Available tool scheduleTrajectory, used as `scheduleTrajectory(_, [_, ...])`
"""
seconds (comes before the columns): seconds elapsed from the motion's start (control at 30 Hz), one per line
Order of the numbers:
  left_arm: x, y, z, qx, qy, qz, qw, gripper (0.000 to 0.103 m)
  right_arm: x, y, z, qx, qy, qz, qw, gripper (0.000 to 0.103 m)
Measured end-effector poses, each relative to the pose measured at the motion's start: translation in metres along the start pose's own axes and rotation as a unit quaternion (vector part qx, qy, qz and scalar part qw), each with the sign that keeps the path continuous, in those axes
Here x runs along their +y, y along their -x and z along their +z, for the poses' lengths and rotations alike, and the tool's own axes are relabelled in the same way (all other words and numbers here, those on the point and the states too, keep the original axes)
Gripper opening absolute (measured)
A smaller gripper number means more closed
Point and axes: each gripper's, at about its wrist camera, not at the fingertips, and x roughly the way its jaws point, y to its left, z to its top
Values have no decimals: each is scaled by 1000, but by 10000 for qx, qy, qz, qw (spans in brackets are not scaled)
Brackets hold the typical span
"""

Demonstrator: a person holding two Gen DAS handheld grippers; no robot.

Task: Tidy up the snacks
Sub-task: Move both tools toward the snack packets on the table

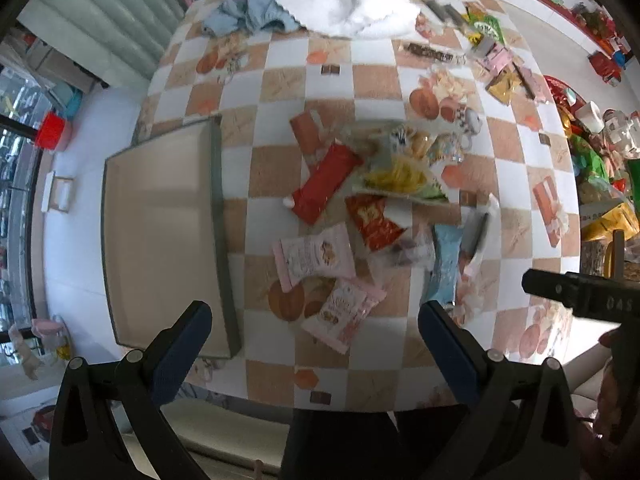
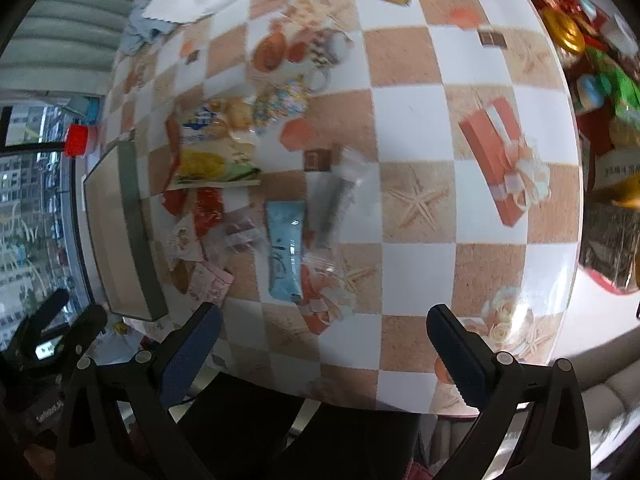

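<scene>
A heap of snack packets lies mid-table: a long red bar, a yellow-and-green bag, a red packet, two pink packets, a light blue packet and a clear sleeve. An empty grey tray sits on the left table edge. My left gripper hangs open high above the near pink packet. My right gripper is open over the near table edge, holding nothing. The right tool's body shows at the left wrist view's right side.
The round table has a checkered cloth with printed pictures. At its far side lie a white cloth, a blue cloth and more small packets. A red basket of goods stands to the right. A red stool is on the floor.
</scene>
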Motion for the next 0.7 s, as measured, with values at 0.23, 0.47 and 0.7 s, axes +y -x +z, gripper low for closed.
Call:
scheduleTrajectory(0.23, [2, -3, 3, 42, -25, 157, 9999, 103, -4, -10, 3, 200, -84, -90, 9997, 103])
scheduleTrajectory(0.47, [6, -21, 2, 202, -105, 345, 9991, 103, -9, -22, 0, 310, -242, -186, 9991, 103])
scheduleTrajectory(0.7, [4, -41, -3, 478, -247, 368, 9979, 103, -14, -49, -4, 738, -296, -276, 9965, 103])
